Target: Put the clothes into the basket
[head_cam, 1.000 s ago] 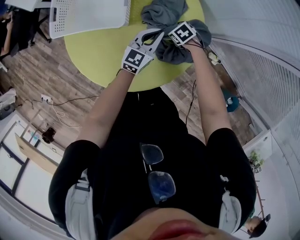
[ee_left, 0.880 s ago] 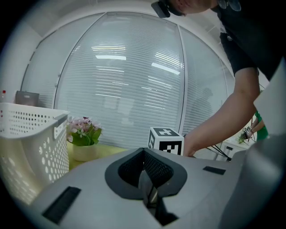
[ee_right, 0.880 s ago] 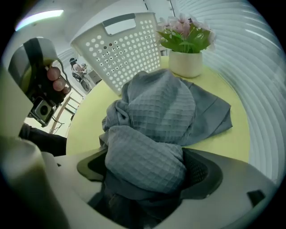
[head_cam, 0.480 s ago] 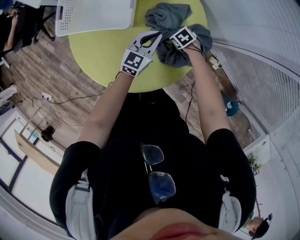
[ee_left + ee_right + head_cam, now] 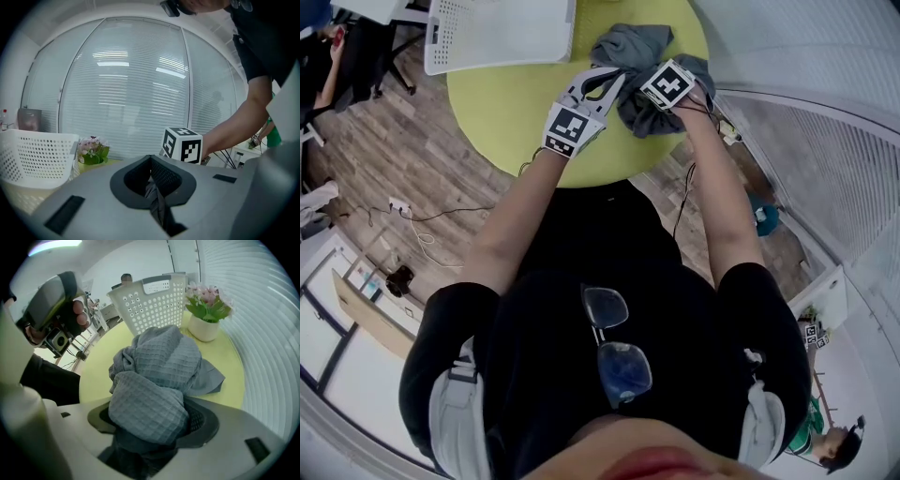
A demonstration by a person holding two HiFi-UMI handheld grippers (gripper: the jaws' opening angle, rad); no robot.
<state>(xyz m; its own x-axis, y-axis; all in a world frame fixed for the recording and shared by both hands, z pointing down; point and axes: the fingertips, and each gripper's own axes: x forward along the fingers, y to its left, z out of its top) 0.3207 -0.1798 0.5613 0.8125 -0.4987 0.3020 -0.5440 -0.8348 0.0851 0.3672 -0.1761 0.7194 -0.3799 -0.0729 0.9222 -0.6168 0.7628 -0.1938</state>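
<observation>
A heap of grey clothes [image 5: 639,49] lies on the round yellow-green table [image 5: 511,112], to the right of the white basket [image 5: 502,33]. My left gripper [image 5: 602,77] is at the heap's left edge, shut on a thin fold of the grey cloth [image 5: 157,206]. My right gripper [image 5: 645,92] is pushed into the heap's near right side. Its jaws are closing, and a thick waffle-weave bundle [image 5: 150,404] fills the gap between them and touches both sides. The rest of the heap [image 5: 164,357] rises beyond the jaws. The basket [image 5: 154,303] stands behind it.
A white pot of pink flowers [image 5: 206,319] stands on the table near the basket and the window blinds. The table's near edge [image 5: 581,178] is right below both grippers. Cables lie on the wooden floor [image 5: 412,211] to the left. A person sits at the far left.
Both grippers stay at the grey heap. The heap looks more bunched between them, and the right gripper sits a little deeper in it.
</observation>
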